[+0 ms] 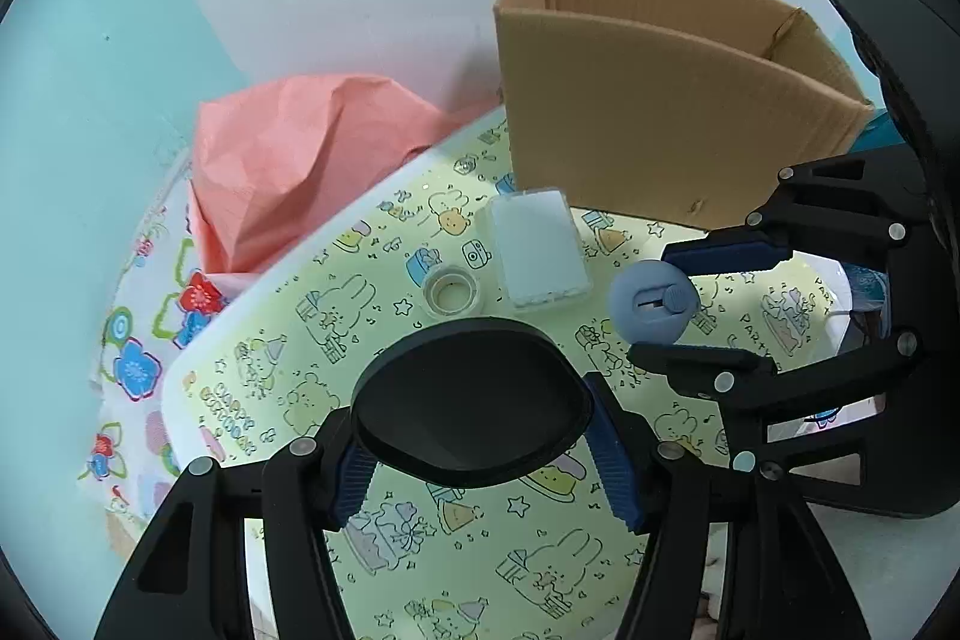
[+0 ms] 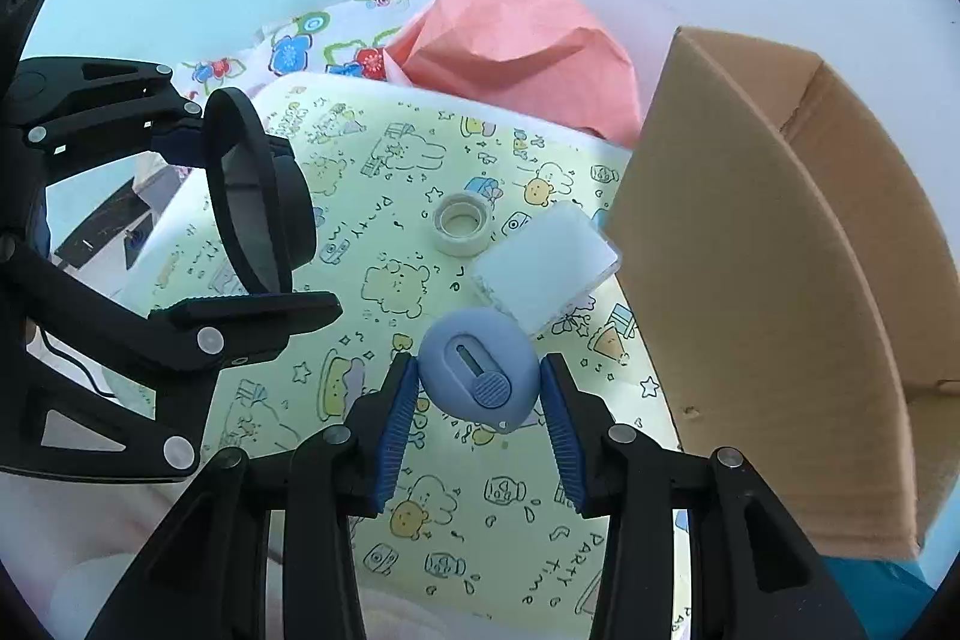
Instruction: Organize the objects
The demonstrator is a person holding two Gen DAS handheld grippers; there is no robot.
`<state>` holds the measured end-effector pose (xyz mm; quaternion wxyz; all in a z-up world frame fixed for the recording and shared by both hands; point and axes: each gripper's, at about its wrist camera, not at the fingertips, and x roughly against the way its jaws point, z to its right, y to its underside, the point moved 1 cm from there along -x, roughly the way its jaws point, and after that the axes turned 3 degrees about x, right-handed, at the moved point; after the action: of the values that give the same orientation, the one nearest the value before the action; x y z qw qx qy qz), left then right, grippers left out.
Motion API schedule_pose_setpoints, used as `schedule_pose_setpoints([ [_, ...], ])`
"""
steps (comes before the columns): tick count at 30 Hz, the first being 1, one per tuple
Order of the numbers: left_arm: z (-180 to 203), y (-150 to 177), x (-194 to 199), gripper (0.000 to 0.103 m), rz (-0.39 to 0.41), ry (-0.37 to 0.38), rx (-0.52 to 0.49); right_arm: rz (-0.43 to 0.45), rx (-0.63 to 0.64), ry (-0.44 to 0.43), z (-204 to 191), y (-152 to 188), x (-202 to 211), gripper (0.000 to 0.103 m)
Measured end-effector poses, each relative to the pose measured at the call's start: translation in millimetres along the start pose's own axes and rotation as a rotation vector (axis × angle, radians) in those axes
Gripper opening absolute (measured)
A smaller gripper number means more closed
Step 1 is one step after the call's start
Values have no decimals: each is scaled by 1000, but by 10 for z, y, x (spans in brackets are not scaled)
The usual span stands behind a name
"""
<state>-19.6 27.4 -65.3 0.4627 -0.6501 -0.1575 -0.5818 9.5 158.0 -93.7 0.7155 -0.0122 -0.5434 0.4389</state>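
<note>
Left tool [image 1: 474,460] grips a black ring [image 1: 471,403]; right tool [image 2: 480,412], open, straddles a blue cutter [image 2: 477,367]; next, probably close, lift toward the cardboard box [image 2: 780,280].

You have one cardboard box [image 1: 660,130], one clear plastic case [image 1: 538,247], one tape roll [image 1: 451,291], one round blue cutter [image 2: 478,368] and one black oval ring [image 1: 471,403]; at 10 o'clock sits one crumpled pink paper [image 1: 288,166]

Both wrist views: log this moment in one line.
left tool: shut on black oval lid | right tool: open around blue round cutter | brown cardboard box: unfilled
</note>
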Motion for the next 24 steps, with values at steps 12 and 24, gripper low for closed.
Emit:
schedule_pose_setpoints([
  [12, 269, -41, 494, 64, 67, -40, -9, 73, 6, 31, 22, 111, 483, 45],
  [24, 536, -203, 747, 64, 107, -60, -19, 127, -7, 58, 208, 240, 825, 45],
])
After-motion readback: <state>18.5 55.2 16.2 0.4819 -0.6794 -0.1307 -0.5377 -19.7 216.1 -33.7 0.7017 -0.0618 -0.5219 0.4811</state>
